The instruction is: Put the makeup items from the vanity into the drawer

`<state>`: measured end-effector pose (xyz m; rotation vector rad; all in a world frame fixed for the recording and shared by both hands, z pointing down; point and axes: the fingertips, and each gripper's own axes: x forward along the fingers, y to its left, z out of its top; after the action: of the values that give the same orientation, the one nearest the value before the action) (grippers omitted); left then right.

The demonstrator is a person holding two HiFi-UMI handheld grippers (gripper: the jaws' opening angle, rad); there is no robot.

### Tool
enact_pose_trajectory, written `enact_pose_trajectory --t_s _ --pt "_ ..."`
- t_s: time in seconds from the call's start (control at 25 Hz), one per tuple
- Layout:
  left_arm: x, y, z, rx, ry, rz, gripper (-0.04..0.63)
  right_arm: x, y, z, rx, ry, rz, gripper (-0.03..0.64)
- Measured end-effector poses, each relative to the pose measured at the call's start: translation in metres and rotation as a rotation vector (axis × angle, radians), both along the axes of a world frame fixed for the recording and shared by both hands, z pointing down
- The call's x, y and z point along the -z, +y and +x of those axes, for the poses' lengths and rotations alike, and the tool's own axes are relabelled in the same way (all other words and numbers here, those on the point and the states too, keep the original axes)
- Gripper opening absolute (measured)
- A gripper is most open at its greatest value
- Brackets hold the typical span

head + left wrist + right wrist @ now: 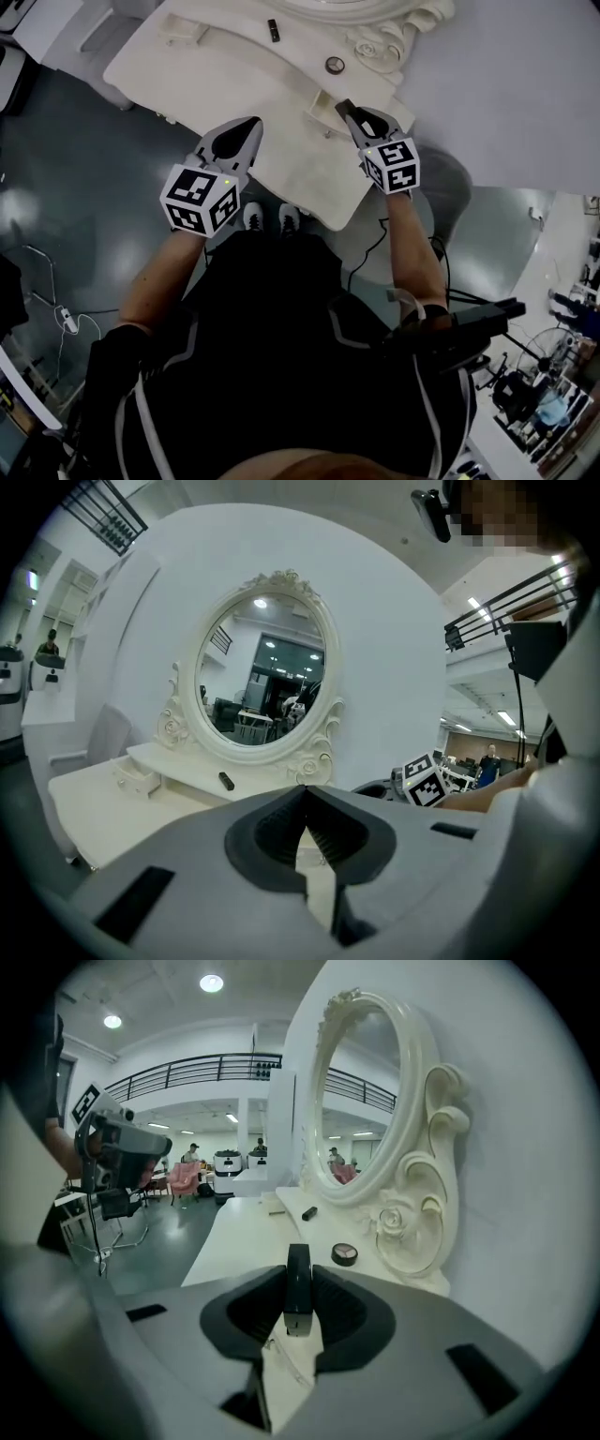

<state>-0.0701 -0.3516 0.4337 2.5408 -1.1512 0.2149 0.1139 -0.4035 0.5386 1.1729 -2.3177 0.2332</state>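
Observation:
A white vanity (225,89) stands against the wall below an oval mirror (262,672). A round compact (335,65) (344,1254) and a short dark tube (273,29) (308,1213) (226,781) lie near the mirror's base. My right gripper (343,106) (298,1274) hovers over the vanity's right front part. It is shut on a slim black case (297,1299), seen edge-on. My left gripper (253,125) (302,794) hangs over the vanity's front edge, its jaws shut with nothing between them.
A small white drawer box (139,778) (183,30) sits on the vanity's left end. The mirror's carved frame (412,1232) rises close on the right. Cables (70,323) lie on the grey floor, and office chairs stand to the right.

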Motion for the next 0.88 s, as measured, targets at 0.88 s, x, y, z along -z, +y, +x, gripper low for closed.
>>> enact_pose_trajectory --t_s 0.88 --pt "-0.023 0.002 -0.014 0.071 -0.075 -0.055 0.005 -0.093 -0.028 -0.015 0.219 0.138 -0.189 0.094"
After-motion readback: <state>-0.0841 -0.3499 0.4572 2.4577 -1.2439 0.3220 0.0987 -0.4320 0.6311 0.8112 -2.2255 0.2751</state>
